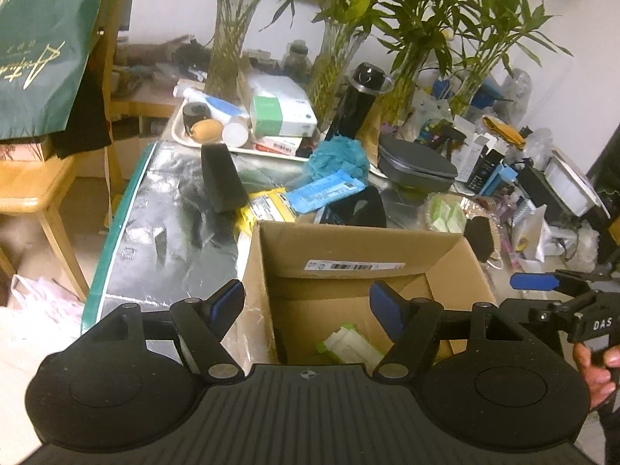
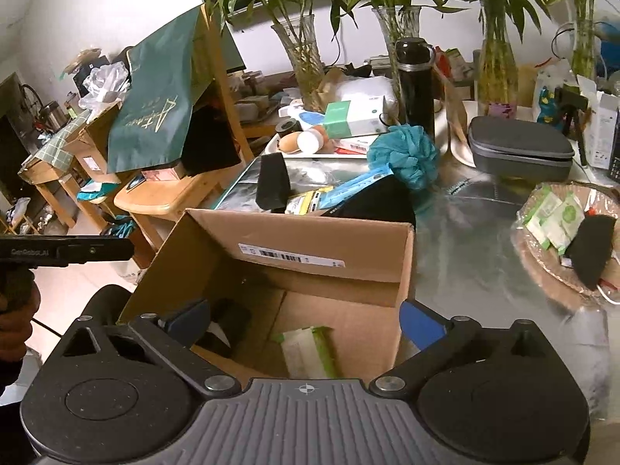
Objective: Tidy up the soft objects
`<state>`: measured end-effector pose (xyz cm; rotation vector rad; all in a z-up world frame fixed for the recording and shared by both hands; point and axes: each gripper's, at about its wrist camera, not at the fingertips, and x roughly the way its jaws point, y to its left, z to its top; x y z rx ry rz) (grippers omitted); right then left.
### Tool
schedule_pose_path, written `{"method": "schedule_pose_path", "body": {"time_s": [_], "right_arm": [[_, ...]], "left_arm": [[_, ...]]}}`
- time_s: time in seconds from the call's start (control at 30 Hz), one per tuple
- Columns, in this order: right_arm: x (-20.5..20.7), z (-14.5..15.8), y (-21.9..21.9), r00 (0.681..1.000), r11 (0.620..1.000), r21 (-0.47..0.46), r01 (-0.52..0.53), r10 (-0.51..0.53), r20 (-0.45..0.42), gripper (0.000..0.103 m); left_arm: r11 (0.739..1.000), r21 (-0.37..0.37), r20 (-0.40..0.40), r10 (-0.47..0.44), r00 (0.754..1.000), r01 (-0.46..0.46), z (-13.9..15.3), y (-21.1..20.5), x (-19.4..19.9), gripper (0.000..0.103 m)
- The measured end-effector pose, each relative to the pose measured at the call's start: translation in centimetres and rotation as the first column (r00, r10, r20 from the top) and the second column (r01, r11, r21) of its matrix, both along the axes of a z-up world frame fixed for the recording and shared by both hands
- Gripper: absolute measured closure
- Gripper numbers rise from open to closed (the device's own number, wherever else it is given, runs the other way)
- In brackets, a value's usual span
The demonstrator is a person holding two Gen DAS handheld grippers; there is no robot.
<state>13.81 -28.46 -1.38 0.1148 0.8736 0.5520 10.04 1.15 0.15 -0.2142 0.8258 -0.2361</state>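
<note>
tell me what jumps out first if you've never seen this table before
An open cardboard box sits front and centre on the foil-covered table, with a green-and-white packet lying on its floor and both open grippers, left and right, poised over it. Behind it a teal bath pouf stands out among the clutter. At the back, tall bamboo stalks rise from glass vases.

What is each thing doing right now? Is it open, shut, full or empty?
cardboard box: open, a tissue pack inside.
black flask: upright, lid on.
grey case: shut.
blue bath puff: on the table, outside the box.
left gripper: open, empty.
right gripper: open, empty.
</note>
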Motion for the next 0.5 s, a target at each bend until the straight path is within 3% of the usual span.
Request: {"method": "schedule_pose_path", "body": {"time_s": [0.27, 0.5], "right_arm": [[0.8, 0.1, -0.4, 0.999, 0.999, -0.016, 0.051, -0.05, 0.02, 0.0], [1.7, -0.2, -0.8, 0.994, 0.994, -0.034, 0.102, -0.101, 0.033, 0.0]], "left_arm": [[1.0, -0.014, 0.077, -0.026, 0.997, 0.027, 0.3, 0.1, -0.5, 0.032], [1.0, 0.002, 0.079, -0.007, 0.997, 0.007, -0.2, 0.5, -0.2, 0.032]]}}
